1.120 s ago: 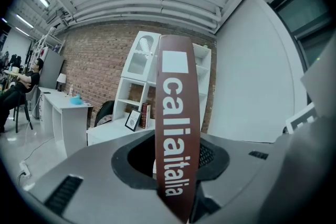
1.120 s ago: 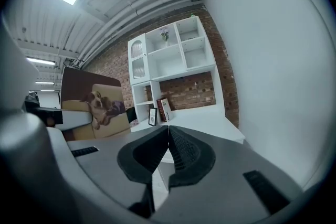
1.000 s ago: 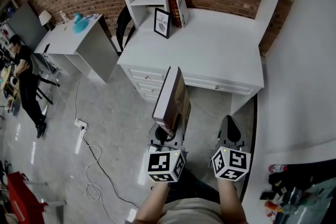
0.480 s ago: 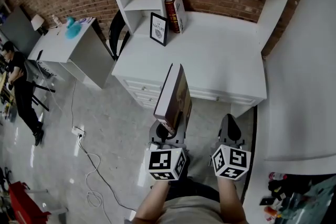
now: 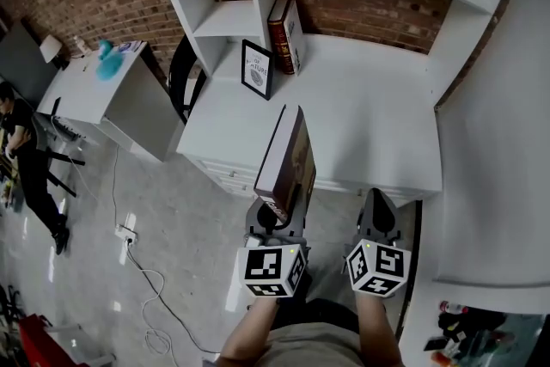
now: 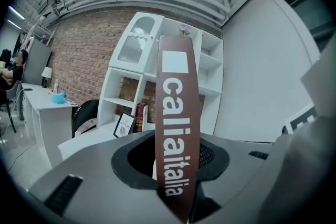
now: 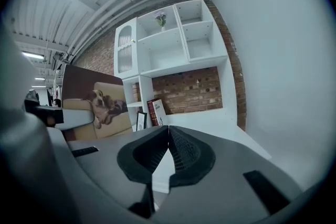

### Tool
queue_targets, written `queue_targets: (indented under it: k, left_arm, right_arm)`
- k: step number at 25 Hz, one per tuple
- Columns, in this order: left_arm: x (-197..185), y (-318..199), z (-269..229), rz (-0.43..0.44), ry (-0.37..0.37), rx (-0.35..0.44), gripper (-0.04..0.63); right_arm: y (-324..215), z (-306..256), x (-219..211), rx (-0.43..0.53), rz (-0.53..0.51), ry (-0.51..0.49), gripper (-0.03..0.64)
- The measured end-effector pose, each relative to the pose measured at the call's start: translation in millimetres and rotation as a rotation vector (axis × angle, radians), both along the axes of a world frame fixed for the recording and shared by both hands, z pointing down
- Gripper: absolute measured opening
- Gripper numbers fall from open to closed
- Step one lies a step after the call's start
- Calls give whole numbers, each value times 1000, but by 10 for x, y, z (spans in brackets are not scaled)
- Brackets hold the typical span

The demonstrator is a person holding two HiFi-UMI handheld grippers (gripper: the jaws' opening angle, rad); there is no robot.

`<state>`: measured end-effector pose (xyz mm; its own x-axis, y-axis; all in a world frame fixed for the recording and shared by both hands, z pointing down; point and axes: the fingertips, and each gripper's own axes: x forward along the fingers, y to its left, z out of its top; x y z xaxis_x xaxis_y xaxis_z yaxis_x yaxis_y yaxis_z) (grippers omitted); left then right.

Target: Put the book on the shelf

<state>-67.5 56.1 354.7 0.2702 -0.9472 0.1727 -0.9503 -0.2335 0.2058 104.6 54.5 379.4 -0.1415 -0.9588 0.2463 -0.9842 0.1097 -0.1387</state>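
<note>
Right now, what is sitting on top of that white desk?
A framed picture and two upright books stand beside the shelf. The held book covers a strip of the desk at its front edge.

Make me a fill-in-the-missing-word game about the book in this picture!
The book is gripped by the gripper on the person's ____ side. Its cover shows a brown-and-white ____. The wall behind the white desk is made of ____.
Missing words: left, dog, brick.
</note>
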Motion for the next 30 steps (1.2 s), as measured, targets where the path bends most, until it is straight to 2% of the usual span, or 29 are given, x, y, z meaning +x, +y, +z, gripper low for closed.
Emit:
queue_targets:
  k: [7, 15, 21, 30]
  left_arm:
    - [-53, -613, 42, 14, 3, -9, 147]
    - [-30, -1087, 96, -2, 14, -36, 147]
    - [-4, -1482, 196, -42, 16, -51, 147]
    - [201, -2347, 170, -93, -8, -40, 147]
  right_arm:
    - [-610, 36, -70, -10, 6, 14, 17]
    - [-1036, 29, -8, -29, 7, 29, 17]
    - [-1481, 95, -5, -35, -40, 30, 17]
    - [-2500, 100, 149, -26, -100, 21, 17]
